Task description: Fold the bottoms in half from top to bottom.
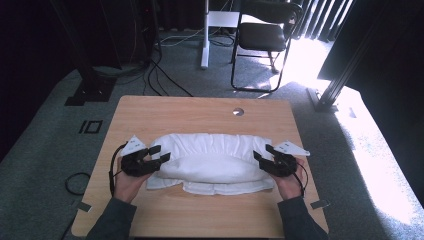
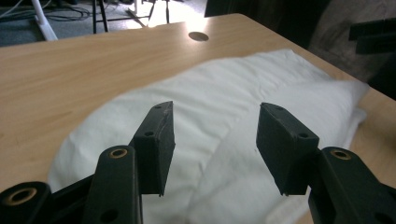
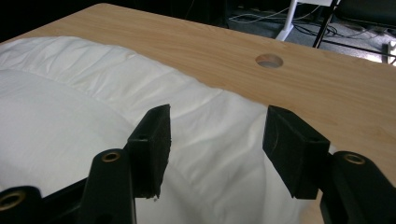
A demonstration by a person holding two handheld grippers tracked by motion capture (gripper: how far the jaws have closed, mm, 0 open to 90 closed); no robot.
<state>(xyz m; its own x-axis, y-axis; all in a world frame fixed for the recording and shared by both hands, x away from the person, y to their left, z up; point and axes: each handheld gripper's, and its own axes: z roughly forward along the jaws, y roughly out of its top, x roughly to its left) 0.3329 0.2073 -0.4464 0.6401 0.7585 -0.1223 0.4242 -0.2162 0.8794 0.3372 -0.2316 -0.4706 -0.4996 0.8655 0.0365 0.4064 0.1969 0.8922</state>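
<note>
The person's sleeves come in at the bottom of the high view, each hand carrying a claw. The left claw (image 1: pixel 159 153) sits at the left end of the white pillow (image 1: pixel 212 162), the right claw (image 1: pixel 261 152) at its right end. Both stand partly open, gripping nothing; in each gripper view the black jaws hover apart just above the white fabric. The pillow lies lengthwise across the middle of the wooden tabletop (image 1: pixel 200 112), a round hole (image 1: pixel 238 111) beyond it
</note>
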